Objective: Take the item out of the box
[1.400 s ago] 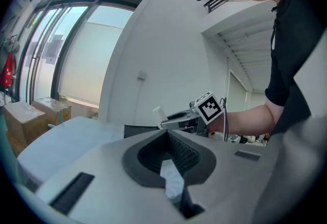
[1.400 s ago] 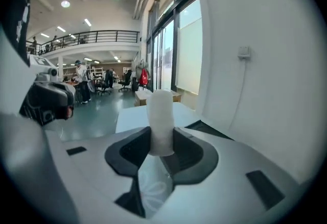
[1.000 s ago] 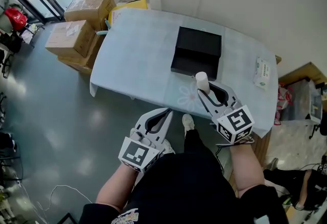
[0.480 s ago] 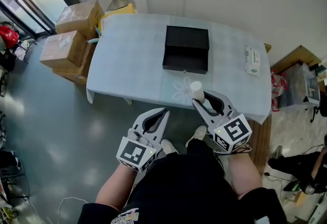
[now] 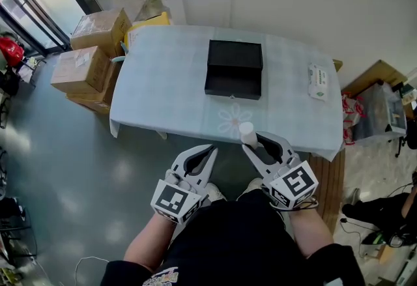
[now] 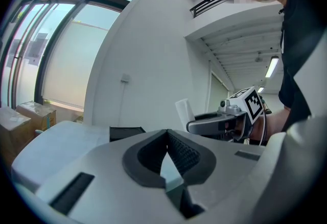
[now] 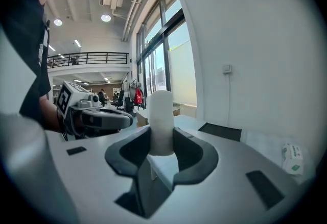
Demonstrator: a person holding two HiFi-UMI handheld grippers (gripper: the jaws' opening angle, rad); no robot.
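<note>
A black open box (image 5: pixel 234 69) lies on the pale blue tablecloth-covered table (image 5: pixel 163 83), its lid flipped toward the wall; it also shows as a dark slab (image 7: pixel 220 131) in the right gripper view. My right gripper (image 5: pixel 249 144) is shut on a white cylinder (image 5: pixel 247 133), held upright off the table's near edge; the same white cylinder (image 7: pixel 162 122) stands between the pads in the right gripper view. My left gripper (image 5: pixel 210 150) hangs below the table edge, shut with nothing in it. From the left gripper view the box (image 6: pixel 126 132) and the right gripper (image 6: pixel 196 126) are visible.
A white packet of wipes (image 5: pixel 317 81) lies at the table's right end. Cardboard boxes (image 5: pixel 88 50) are stacked on the floor left of the table. A wooden bench (image 5: pixel 374 79) and clutter sit at the right. The wall runs behind the table.
The person has stepped back from the table: both grippers now hang farther from the box, and the right one has carried the white cylinder back past the table's near edge.
</note>
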